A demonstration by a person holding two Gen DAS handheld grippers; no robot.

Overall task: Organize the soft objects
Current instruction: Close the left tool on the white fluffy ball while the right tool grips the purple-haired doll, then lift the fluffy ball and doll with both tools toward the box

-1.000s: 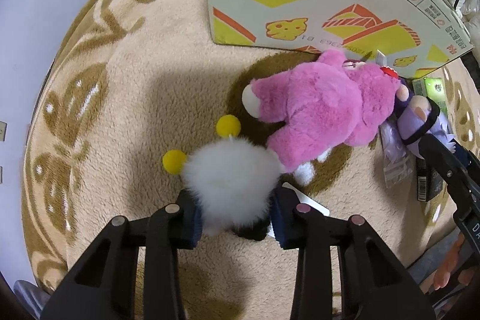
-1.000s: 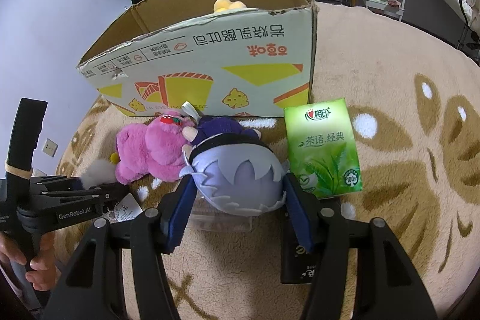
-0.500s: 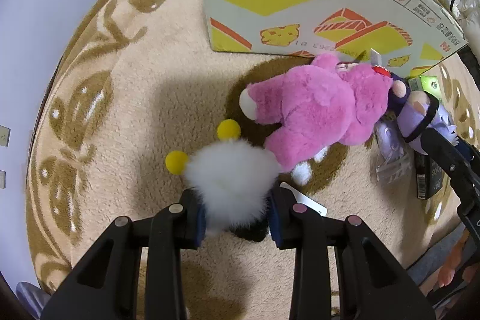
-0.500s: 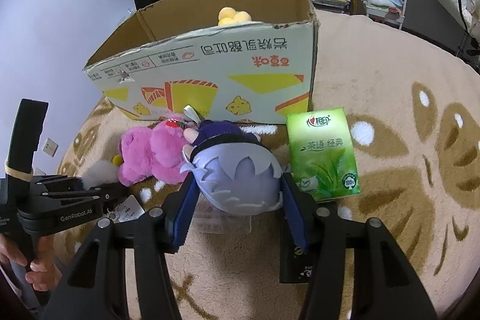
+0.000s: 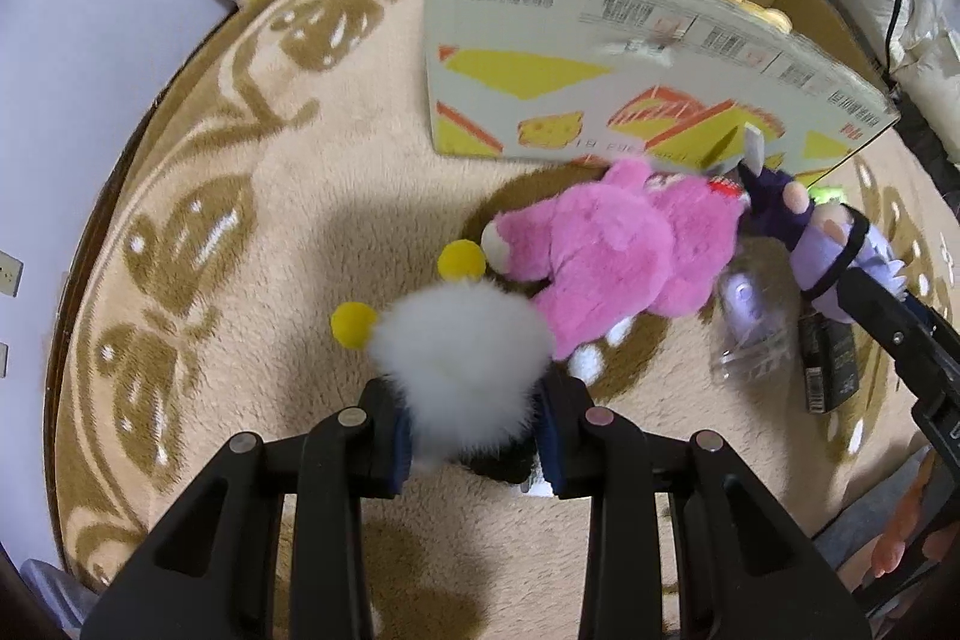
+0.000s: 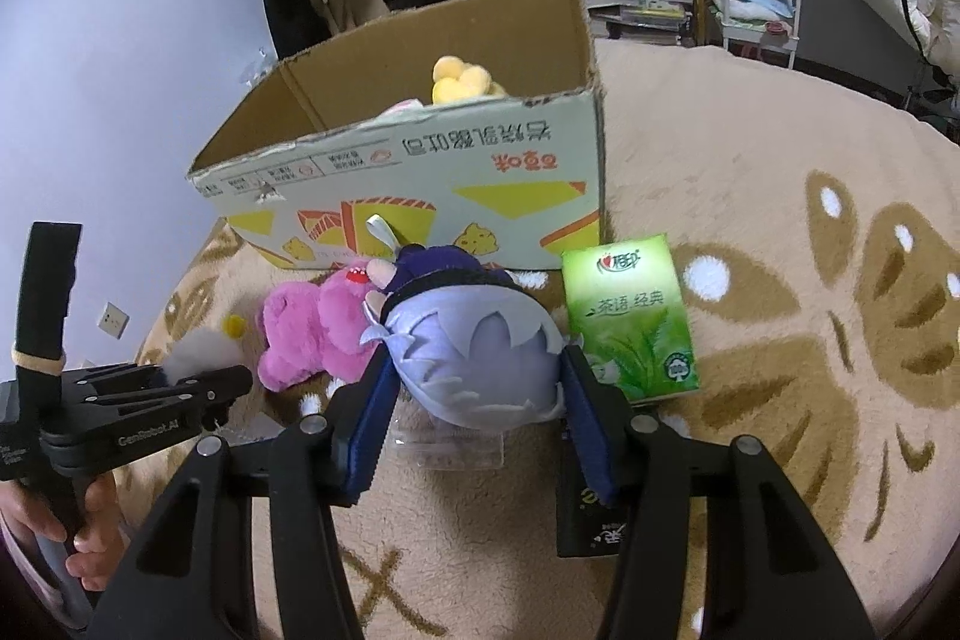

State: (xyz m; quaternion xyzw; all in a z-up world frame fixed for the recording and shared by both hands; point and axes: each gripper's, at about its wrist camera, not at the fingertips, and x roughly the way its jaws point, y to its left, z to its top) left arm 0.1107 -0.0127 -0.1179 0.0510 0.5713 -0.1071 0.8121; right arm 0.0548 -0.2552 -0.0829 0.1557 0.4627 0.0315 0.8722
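Note:
My left gripper (image 5: 474, 430) is shut on a white fluffy toy (image 5: 459, 346) with two yellow pompoms and holds it just above the rug. My right gripper (image 6: 474, 430) is shut on a purple-haired plush doll (image 6: 474, 358) and holds it a little above the rug. A pink plush bear (image 5: 618, 256) lies on the rug between them, in front of an open cardboard box (image 6: 420, 172). A yellow plush (image 6: 462, 79) sits inside the box. The left gripper also shows in the right wrist view (image 6: 234, 382).
A green tissue pack (image 6: 636, 316) lies right of the box. A clear plastic wrapper (image 6: 447, 445) and a black packet (image 6: 585, 520) lie under my right gripper. A round beige patterned rug (image 5: 210, 232) covers the floor. Shelves and hanging clothes stand behind.
Both grippers have risen with their toys and tilted toward the box, so its open top and the yellow plush inside show more. The pink bear has not moved.

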